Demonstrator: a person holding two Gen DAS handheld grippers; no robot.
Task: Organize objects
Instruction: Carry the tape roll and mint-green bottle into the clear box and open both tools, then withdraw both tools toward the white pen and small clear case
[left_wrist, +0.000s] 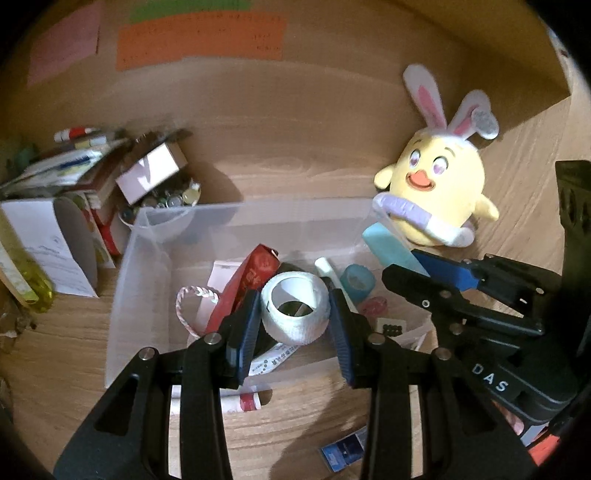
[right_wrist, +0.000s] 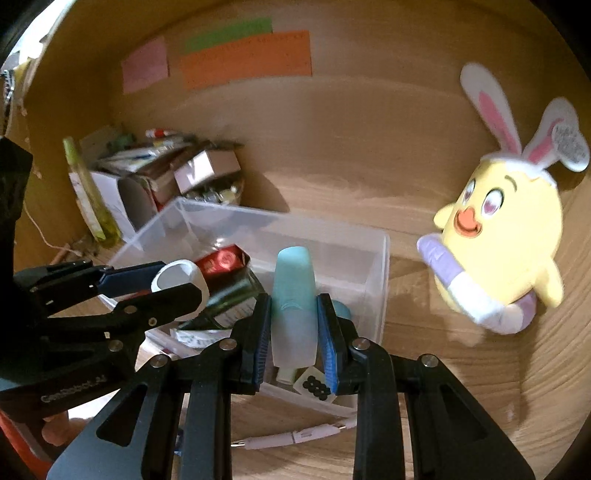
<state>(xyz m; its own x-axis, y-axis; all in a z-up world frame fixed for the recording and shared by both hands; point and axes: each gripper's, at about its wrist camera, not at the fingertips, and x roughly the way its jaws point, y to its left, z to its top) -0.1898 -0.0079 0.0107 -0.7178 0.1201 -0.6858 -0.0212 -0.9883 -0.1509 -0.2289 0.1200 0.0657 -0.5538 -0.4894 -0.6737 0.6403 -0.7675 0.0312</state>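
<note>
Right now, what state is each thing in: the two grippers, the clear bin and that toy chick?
Left gripper: shut on the white tape roll, over the bin.
Right gripper: shut on the teal case, over the bin.
Clear bin: open, no lid, partly filled with odds and ends.
Toy chick: upright outside the bin, against the wall.

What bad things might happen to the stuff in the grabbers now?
The white tape roll in the left gripper is round, so it might slip and roll off. The teal case in the right gripper could bump the clear bin wall. Both grippers sit close together and may collide.
</note>
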